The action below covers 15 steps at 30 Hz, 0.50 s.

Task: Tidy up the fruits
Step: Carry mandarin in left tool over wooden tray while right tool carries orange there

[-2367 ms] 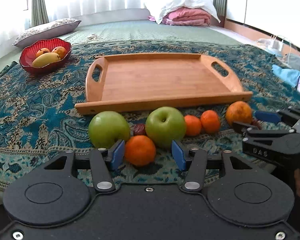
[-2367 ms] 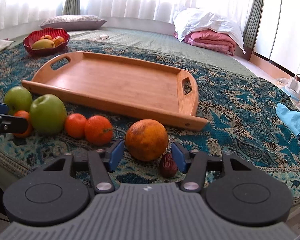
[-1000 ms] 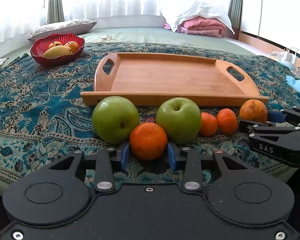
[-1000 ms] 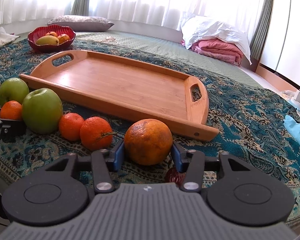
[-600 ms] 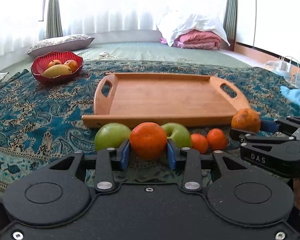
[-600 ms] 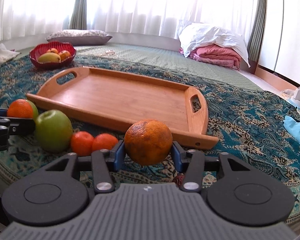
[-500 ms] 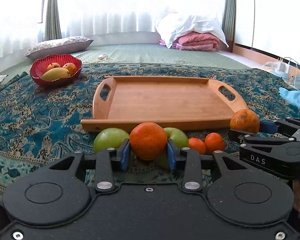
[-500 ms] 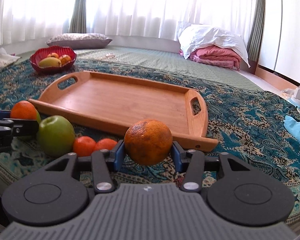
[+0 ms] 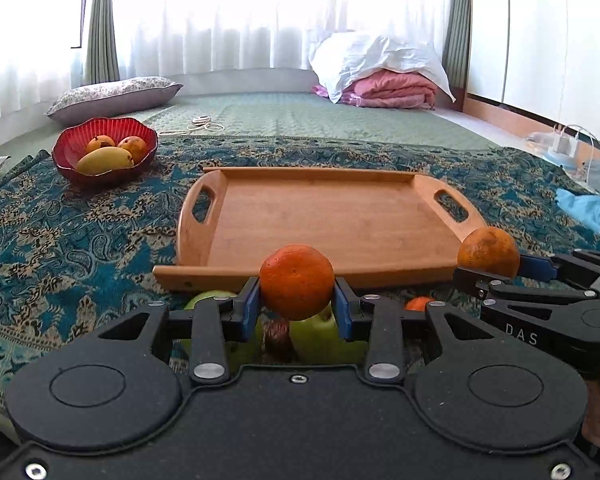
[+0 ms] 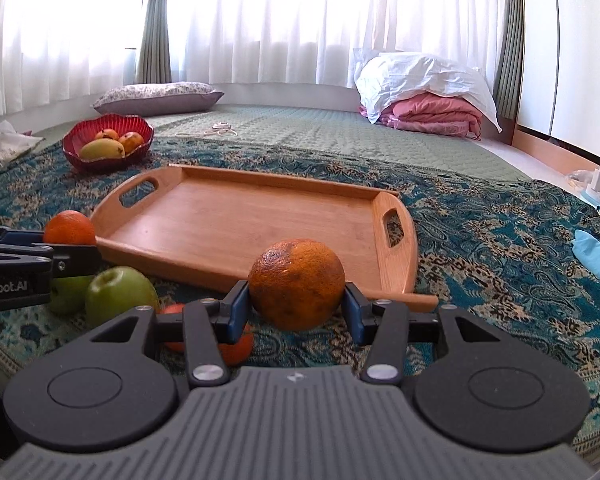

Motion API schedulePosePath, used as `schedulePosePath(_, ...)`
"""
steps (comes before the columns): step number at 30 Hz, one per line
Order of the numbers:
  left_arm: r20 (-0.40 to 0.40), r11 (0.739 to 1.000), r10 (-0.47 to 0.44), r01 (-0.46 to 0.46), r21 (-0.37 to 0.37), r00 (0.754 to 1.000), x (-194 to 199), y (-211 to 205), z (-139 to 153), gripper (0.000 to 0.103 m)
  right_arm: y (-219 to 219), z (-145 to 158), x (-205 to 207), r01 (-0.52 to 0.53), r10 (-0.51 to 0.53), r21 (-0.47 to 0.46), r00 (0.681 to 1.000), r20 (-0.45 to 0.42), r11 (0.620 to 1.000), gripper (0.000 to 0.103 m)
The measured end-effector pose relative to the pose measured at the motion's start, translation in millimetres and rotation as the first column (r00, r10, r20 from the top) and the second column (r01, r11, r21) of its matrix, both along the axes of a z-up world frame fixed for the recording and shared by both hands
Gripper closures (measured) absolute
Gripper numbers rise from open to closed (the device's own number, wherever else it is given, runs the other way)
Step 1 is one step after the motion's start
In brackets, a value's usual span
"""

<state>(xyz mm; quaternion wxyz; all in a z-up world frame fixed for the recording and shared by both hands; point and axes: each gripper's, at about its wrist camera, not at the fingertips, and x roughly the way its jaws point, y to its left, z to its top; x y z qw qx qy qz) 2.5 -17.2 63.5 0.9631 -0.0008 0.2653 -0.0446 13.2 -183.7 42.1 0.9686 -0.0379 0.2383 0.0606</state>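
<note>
My left gripper is shut on a small bright orange, held above the cloth just short of the wooden tray. Below it lie two green apples and a dark date. My right gripper is shut on a larger, blotchy orange, also lifted near the tray's front right corner. That orange shows at the right of the left wrist view. Green apples and small tangerines lie on the cloth underneath.
A red bowl with a mango and other fruit stands at the back left on the blue patterned cloth. A pillow, folded pink bedding and a light blue cloth lie farther off.
Both grippers have risen with their oranges off the cloth; the apples and tangerines now sit lower in each view, partly hidden behind the grippers.
</note>
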Motion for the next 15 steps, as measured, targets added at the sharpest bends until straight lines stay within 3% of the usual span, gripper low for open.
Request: schedulePosePath(15,-0.038,0.999,-0.014,0.013,-0.034,0.999,66.6,6.5,20.4,0.068,-16.4,10.4,51.2,0.025,-0.015,0.128,0.997,-0.08,0.991,0.051)
